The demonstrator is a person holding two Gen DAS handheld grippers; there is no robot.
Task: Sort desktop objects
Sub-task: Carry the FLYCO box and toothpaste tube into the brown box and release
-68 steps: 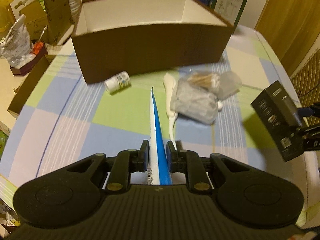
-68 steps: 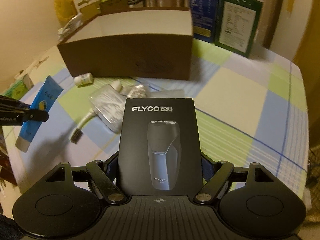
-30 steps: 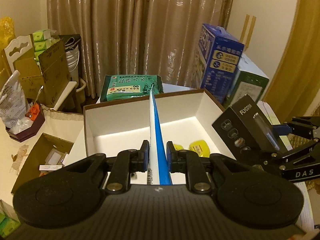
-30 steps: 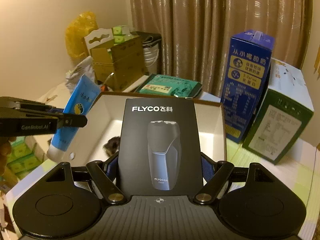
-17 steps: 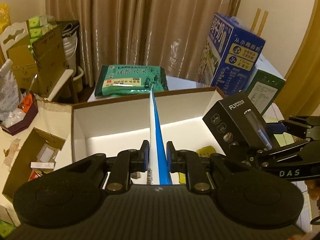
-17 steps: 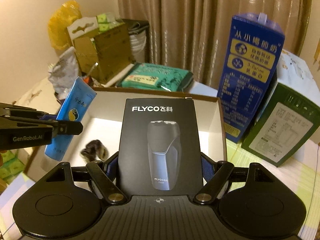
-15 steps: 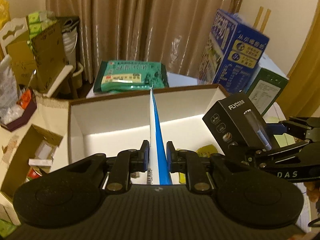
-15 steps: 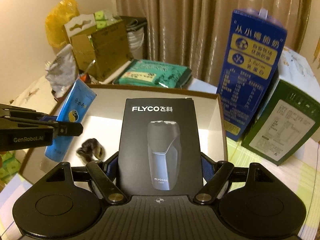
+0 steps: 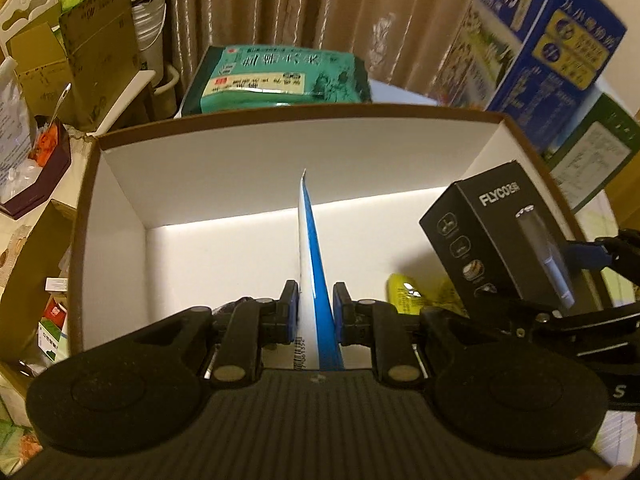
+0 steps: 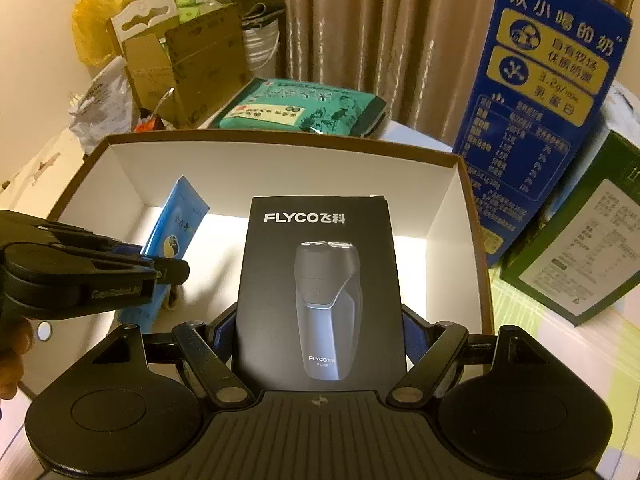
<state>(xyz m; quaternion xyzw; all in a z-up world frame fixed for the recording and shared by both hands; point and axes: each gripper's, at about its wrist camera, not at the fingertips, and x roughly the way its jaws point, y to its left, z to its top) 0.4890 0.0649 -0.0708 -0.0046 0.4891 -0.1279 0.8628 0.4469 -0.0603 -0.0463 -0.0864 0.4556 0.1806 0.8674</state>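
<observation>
Curtained wall and stacked cartons frame the left wrist view, where the brown box (image 9: 86, 240) with its white lining now fills the middle of the picture; a second ago its rim sat lower and farther off, and a little over two seconds ago both tools were out over the checked tablecloth in front of it. The left gripper (image 9: 316, 312) is clamped edge-on across the blue-and-white tube (image 9: 310, 248), whose crimped end points at the box's far wall and hangs above the bare white floor, not yet resting on it. To its right the black shaver carton (image 9: 496, 236) rides above the box's right-hand wall, with yellow packets (image 9: 404, 286) on the box floor below it.

From the right wrist view, the right gripper (image 10: 320, 340) has its jaws spread wide and pressed on both sides of the shaver carton, printed face up to the camera, its top edge over the open box with the right-hand wall just beside it. The left tool enters from the left edge with the tube tilted down into the box's left half, a small dark object (image 10: 174, 298) lying under it. A blue milk carton (image 10: 540, 112) and a green packet (image 10: 300, 108) stand outside, behind the box.

Both items have been carried from the table to above the container; judging by this, release is what remains.
</observation>
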